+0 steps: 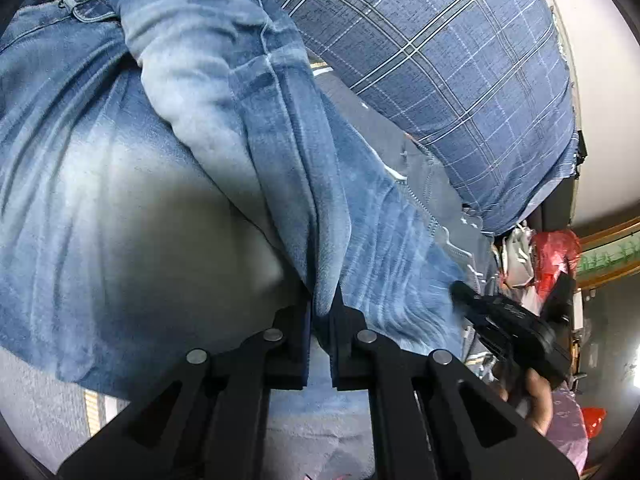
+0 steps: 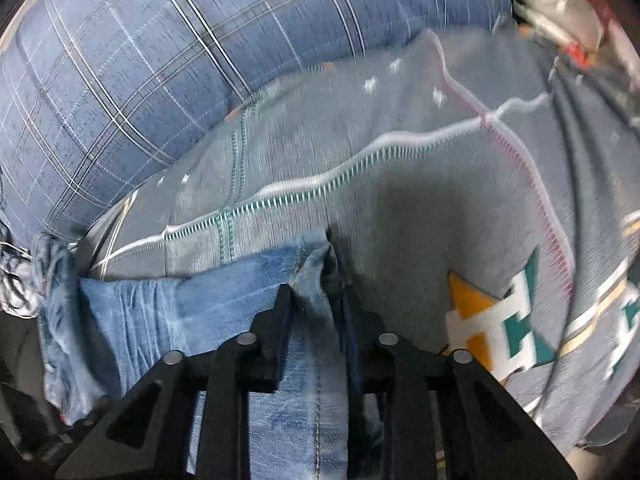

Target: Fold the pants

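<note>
The pants are faded blue jeans (image 1: 180,128). In the left wrist view they fill the left and middle, waistband and button at the top left. My left gripper (image 1: 322,304) is shut on a bunched fold of the denim. My right gripper (image 1: 516,332) shows at the lower right of that view, held by a hand at the denim's edge. In the right wrist view my right gripper (image 2: 320,280) is shut on a seamed edge of the jeans (image 2: 168,308), which trail to the left over the blanket.
A blue plaid pillow (image 1: 460,72) lies behind the jeans and also shows in the right wrist view (image 2: 160,48). A grey patterned blanket (image 2: 420,184) covers the surface. Red bags and clutter (image 1: 556,248) sit at the far right.
</note>
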A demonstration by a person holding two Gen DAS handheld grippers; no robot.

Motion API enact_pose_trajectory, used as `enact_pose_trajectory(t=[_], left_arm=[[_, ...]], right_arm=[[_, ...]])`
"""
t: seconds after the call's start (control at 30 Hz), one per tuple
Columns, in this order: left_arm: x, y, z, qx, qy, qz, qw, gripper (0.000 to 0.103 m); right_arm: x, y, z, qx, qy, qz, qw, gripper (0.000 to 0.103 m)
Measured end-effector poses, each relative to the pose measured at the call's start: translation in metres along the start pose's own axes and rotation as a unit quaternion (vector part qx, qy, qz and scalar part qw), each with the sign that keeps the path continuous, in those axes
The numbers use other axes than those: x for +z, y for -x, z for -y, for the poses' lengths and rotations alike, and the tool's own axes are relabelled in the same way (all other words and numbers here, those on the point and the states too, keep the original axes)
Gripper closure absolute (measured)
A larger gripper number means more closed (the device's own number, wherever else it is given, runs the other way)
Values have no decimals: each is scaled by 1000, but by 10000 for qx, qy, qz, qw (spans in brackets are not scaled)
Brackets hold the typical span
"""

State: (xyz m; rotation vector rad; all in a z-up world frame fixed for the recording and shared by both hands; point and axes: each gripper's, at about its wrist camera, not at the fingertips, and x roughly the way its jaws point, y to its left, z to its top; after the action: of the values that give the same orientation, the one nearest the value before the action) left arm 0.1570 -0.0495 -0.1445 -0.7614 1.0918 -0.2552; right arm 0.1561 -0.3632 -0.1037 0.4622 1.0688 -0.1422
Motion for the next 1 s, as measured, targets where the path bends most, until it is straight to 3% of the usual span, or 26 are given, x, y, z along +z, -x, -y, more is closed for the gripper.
enact_pose_trajectory(t=[0.03,0.07,0.1,0.17,0.23,0.27,0.37,0.43,0.5,0.63,0.73,0.8,1.0], left_arm=[[0,3,3,-8,-43,16,10000,95],[0,6,4,-10,-95,37,9999,95],[0,8,8,28,-164,58,9998,95],[-2,9,10,138,-263,97,9995,95],[-3,8,7,185,-217,72,9996,95],[-2,7,5,172,-152,49,9997,95],[-2,10,2,182,-153,60,9997,94],[-4,8,6,225,-243,136,9994,94],[-7,11,9,249,-401,255,9986,94],[-17,24,23,349,-786,492,9951,94],[-17,25,24,378,-793,510,9948,94],[-14,18,20,441,-697,403,9958,94],[-14,8,20,595,-717,304,9952,94]], right_arm=[[-2,9,1,61,24,148,9999,57],[-7,23,2,51,53,374,9993,41],[-14,38,4,42,58,576,9983,34],[-28,53,11,151,-27,626,9979,34],[-43,56,20,487,-136,385,9980,40],[-49,56,24,514,-152,277,9982,45],[-57,46,26,378,-104,-168,9991,47],[-58,33,27,620,-129,-545,9965,64],[-58,37,27,596,-145,-457,9971,93],[-57,52,23,447,-43,-111,9989,97],[-53,70,31,672,-205,276,9971,83],[-56,77,31,907,-154,327,9952,49],[-66,56,16,878,369,-517,9941,53]])
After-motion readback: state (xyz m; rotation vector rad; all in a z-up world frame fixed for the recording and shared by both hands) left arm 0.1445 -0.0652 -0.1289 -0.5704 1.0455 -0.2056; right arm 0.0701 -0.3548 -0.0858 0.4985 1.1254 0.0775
